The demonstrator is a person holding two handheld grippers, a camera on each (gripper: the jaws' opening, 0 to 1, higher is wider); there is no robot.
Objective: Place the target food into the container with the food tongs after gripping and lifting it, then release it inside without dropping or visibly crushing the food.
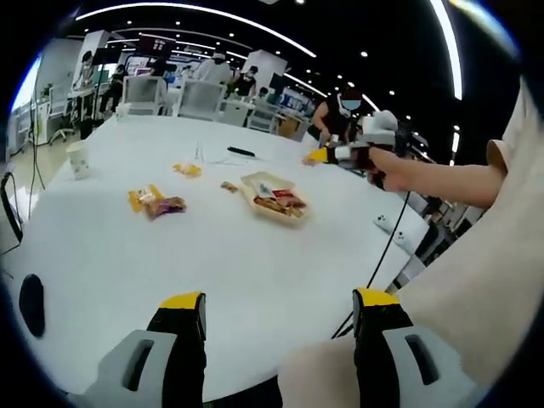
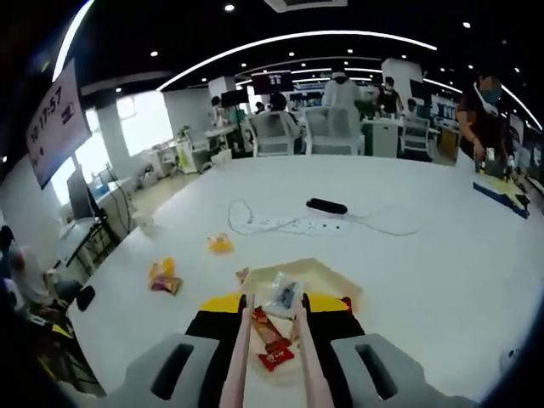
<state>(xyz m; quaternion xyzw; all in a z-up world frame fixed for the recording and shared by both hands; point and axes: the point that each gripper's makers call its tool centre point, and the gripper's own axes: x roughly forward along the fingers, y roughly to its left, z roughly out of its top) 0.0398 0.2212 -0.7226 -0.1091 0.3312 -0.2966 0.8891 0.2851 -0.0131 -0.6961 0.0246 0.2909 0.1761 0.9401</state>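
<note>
Here the white table [image 2: 442, 255] spreads through an open office with chairs [image 2: 331, 127]. The container [image 1: 272, 197], already holding snack packets, sits mid-table. Right claw [image 2: 274, 319] pinches pink tongs [image 2: 242, 357] above it; left claw [image 1: 280, 314] hangs open, empty. I'd release low, gently.

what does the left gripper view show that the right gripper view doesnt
Left gripper view alone: a paper cup near the table's far left edge, the right gripper held out by the person's arm, and the left gripper open over the table.

Right gripper view alone: pink tongs clamped in its jaws, reaching the container, plus a white power strip and a black object.

Both: the white table, the container of packets, and loose snack packets.
</note>
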